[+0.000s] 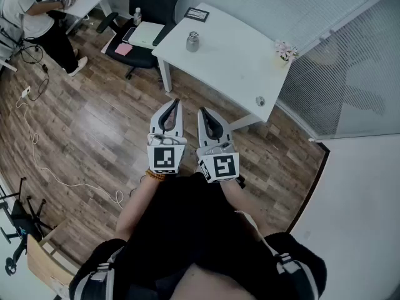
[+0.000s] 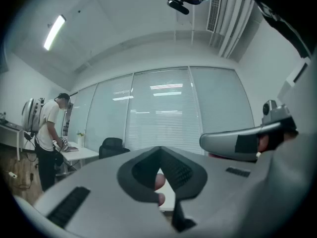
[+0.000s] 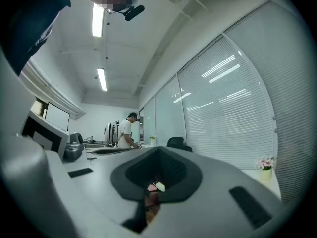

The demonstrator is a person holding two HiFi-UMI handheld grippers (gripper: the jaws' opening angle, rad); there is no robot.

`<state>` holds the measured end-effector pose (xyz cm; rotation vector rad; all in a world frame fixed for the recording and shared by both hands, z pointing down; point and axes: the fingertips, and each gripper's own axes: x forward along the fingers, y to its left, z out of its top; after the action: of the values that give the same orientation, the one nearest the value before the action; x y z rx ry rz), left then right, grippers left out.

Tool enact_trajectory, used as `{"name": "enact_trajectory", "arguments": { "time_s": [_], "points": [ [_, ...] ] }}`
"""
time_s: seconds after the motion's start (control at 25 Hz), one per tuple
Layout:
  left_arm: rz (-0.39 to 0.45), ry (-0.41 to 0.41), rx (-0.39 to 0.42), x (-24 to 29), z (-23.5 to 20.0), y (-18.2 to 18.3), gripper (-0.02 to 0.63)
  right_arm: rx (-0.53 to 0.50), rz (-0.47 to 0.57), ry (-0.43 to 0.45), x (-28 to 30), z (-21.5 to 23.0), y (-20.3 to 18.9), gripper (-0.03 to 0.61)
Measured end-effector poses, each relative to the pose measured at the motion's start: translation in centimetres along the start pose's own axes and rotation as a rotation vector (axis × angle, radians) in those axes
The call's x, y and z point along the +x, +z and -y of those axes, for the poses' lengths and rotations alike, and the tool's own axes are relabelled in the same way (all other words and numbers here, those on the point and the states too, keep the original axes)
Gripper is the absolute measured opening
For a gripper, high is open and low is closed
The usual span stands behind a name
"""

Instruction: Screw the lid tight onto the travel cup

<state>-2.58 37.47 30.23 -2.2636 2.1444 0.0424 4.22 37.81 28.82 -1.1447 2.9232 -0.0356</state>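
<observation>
While a person stands on a wood floor (image 1: 94, 130), both hand-held grippers are held level at the waist, side by side and nearly touching, each with a marker cube at its rear. On the left gripper (image 1: 170, 104) the jaws are pressed together with nothing between them, and the right gripper (image 1: 204, 112) is likewise closed and empty. Ahead of both tips, well apart from them, stands a white table (image 1: 231, 61). On it the travel cup (image 1: 192, 41), a short metal cylinder, stands upright, straight ahead of the two grippers and beyond the table's near edge. Ahead and to the right of the right gripper, a small round grey object (image 1: 260, 101) lies near the table's closest corner, and farther off on that side is a small flower pot (image 1: 285, 52). Beyond the left gripper and to its left, a black office chair (image 1: 142, 36) holds papers, and farther left another person (image 1: 34, 17) bends over a desk.
</observation>
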Motion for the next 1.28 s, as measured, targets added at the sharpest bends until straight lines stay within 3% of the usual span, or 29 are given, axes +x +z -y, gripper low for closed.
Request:
{"name": "enact_trajectory", "arguments": {
  "time_s": [0.2,0.44,0.68,0.84,1.04,1.28],
  "points": [
    [-0.002,-0.037,-0.013,0.0,-3.3,-0.4,0.009,0.043,-0.061,-0.031,2.9,-1.9,-1.5,-0.002],
    [0.023,-0.063,-0.078,0.7,-8.1,-0.7,0.009,0.003,-0.088,-0.128,6.7,-2.5,-2.1,0.000],
    [-0.065,-0.141,-0.082,3.4,-9.5,-3.9,0.009,0.004,-0.089,-0.173,9.9,-0.7,-2.5,0.000],
    [-0.092,-0.181,-0.048,7.3,-9.8,-5.7,0.009,0.027,-0.069,-0.196,13.4,3.2,-3.1,0.000],
    [-0.139,-0.181,0.002,15.3,-11.2,-7.4,0.009,0.068,-0.055,-0.232,19.0,11.2,-3.8,0.000],
    [-0.167,-0.139,0.047,24.9,-13.4,-7.7,0.009,0.074,-0.092,-0.190,25.3,19.9,-4.4,0.000]
  ]
}}
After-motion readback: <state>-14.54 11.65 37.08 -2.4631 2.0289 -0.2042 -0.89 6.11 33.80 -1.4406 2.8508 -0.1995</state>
